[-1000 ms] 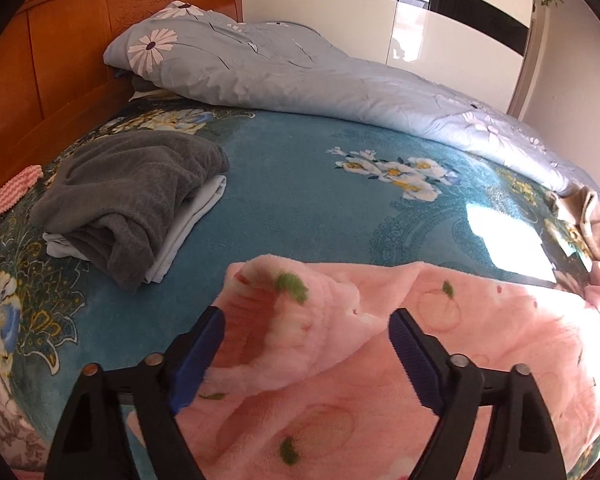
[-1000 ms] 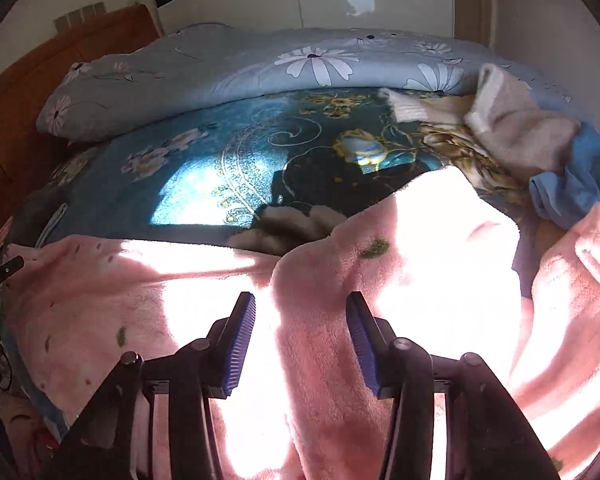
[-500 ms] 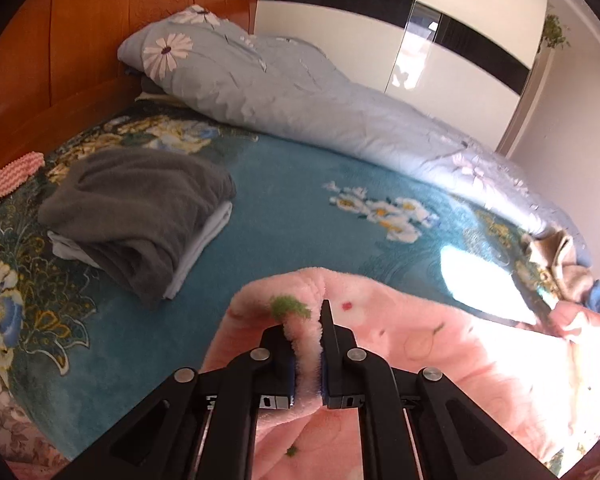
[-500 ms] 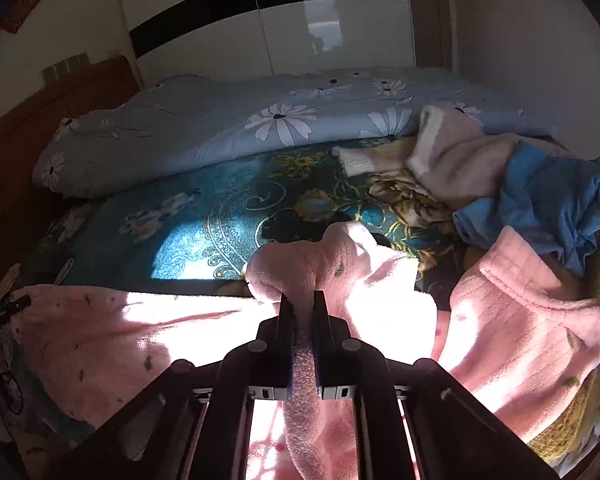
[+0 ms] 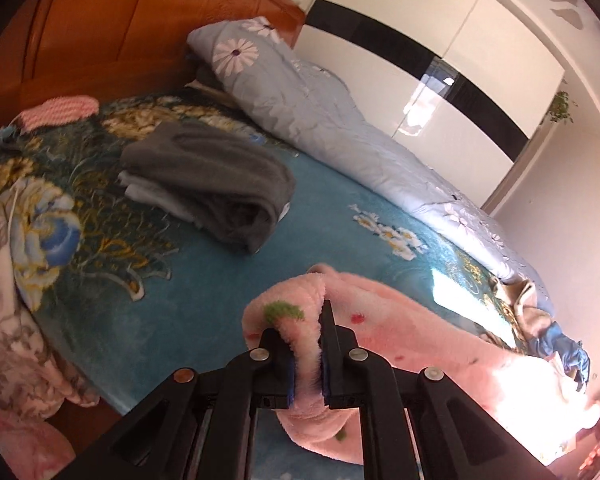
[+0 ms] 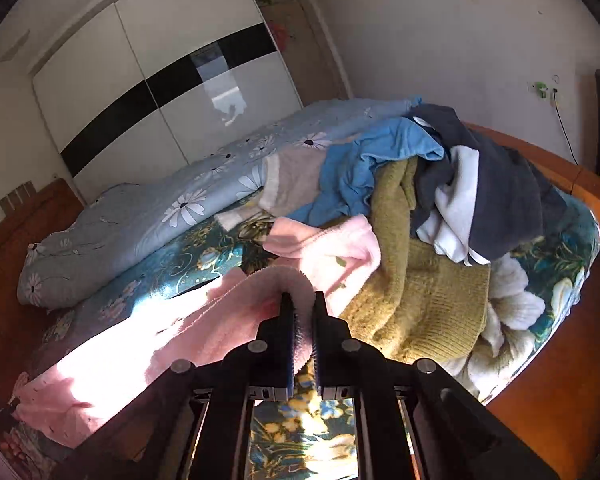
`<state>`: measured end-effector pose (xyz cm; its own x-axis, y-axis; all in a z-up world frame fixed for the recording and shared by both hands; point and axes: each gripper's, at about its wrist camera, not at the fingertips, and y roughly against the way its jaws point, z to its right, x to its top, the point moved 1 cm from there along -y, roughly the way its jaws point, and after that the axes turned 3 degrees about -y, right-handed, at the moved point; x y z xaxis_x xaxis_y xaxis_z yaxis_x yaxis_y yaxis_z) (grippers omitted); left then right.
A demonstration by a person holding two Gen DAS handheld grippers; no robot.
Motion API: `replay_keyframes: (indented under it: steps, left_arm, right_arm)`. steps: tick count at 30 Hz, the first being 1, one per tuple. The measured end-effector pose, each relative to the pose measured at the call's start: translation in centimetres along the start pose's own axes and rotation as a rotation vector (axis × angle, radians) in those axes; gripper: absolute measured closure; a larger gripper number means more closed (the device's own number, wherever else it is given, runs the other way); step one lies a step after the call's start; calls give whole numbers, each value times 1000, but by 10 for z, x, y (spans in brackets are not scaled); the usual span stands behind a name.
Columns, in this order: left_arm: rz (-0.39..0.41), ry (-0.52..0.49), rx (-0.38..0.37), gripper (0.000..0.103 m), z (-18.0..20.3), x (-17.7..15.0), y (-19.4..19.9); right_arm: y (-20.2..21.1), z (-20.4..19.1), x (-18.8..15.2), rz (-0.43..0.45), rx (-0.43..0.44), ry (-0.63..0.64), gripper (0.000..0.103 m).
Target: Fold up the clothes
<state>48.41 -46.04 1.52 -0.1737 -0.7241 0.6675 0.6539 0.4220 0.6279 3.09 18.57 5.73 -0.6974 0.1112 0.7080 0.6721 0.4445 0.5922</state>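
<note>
A pink fleece garment (image 5: 420,332) with small fruit prints stretches across the blue floral bed. My left gripper (image 5: 306,332) is shut on one edge of it and holds that edge lifted above the blanket. My right gripper (image 6: 302,312) is shut on another edge of the same garment (image 6: 172,332), also lifted, with the cloth hanging away to the left. A folded stack with a grey garment (image 5: 216,184) on top lies on the bed, ahead and left of my left gripper.
A pile of unfolded clothes (image 6: 440,208), blue, olive, navy and white, lies ahead and right of my right gripper. A pale blue floral duvet (image 5: 332,120) runs along the bed's far side. The wooden headboard (image 5: 120,28) stands at left, a wardrobe (image 6: 168,88) behind.
Both grippers closed on the pink garment's edges and lifted it off the bed. Both views have tilted and risen, and the cloth now hangs between them.
</note>
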Motion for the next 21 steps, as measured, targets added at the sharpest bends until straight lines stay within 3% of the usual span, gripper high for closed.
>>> replay_keyframes:
  steps: [4, 9, 11, 14, 18, 21]
  left_arm:
    - [-107, 37, 66, 92, -26, -32, -18]
    - [-128, 19, 81, 90, -24, -38, -23]
    - [-133, -24, 82, 84, -14, -33, -23]
    - [-143, -92, 65, 68, -2, -25, -20]
    - [-148, -186, 24, 52, 11, -20, -9]
    - [-151, -230, -15, 47, 15, -17, -3]
  right_arm:
    - [-36, 33, -26, -117, -83, -37, 96]
    - [-61, 55, -45, -188, -111, -97, 95]
    - [-61, 54, -46, -195, -117, -91, 95]
    - [-54, 51, -41, -188, -132, -60, 91]
    - [-33, 51, -32, -173, -164, 5, 53]
    - [-18, 51, -25, -168, -192, 59, 47]
